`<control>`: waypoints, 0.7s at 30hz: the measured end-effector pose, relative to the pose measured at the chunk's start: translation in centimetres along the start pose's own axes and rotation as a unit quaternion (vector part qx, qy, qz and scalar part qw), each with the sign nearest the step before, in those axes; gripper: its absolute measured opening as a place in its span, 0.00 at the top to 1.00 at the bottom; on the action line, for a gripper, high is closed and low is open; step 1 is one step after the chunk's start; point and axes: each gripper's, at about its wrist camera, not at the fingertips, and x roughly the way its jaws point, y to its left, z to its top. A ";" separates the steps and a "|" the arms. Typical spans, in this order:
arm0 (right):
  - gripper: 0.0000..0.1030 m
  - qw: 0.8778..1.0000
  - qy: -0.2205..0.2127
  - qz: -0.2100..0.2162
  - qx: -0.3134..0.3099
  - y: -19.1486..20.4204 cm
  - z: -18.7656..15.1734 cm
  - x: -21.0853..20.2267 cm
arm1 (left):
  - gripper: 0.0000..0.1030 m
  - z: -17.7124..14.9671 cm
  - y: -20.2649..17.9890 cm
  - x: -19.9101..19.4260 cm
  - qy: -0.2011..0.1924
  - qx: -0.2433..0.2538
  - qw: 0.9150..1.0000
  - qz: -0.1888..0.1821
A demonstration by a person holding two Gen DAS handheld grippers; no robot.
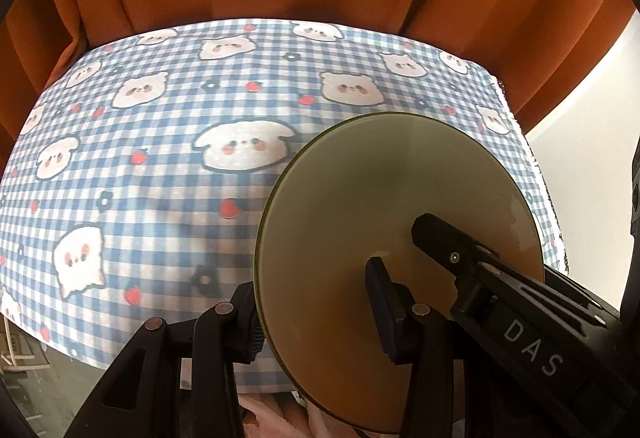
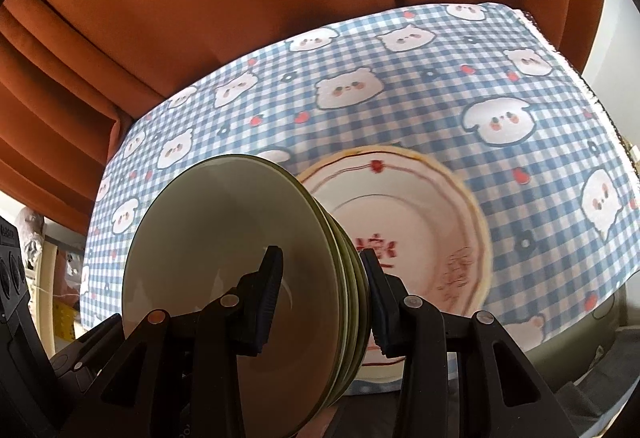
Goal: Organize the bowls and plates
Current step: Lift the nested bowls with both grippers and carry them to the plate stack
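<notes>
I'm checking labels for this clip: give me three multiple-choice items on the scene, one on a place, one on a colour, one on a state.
1. Where is the white plate with red trim?
A. behind the green stack
B. on the curtain
C. in the left gripper

2. What colour are the stacked plates?
A. blue
B. green
C. black

3. What is the right gripper doing?
A. hanging open
B. shut on the stack
C. pressing the tablecloth

Answers:
1 A, the white plate shows behind the green stack.
2 B, every rim is olive green.
3 B, the right gripper has a finger on each side of the stack, above the tablecloth.
</notes>
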 end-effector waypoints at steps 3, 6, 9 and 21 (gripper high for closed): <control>0.57 1.000 0.000 -0.002 0.000 -1.3 0.1 -0.3 | 0.58 -0.2 -1.1 0.4 0.000 0.000 1.000 -0.002; 0.57 1.000 0.001 -0.004 -0.002 -2.3 0.2 -0.5 | 0.58 -0.4 -2.0 0.8 0.000 -0.003 1.000 -0.004; 0.57 1.000 0.002 -0.007 -0.004 -3.2 0.3 -0.6 | 0.58 -0.5 -2.7 1.3 0.001 -0.006 1.000 -0.006; 0.57 1.000 0.023 -0.007 -0.005 -5.3 0.8 0.8 | 0.58 -0.2 -3.5 3.2 0.018 -0.016 1.000 -0.002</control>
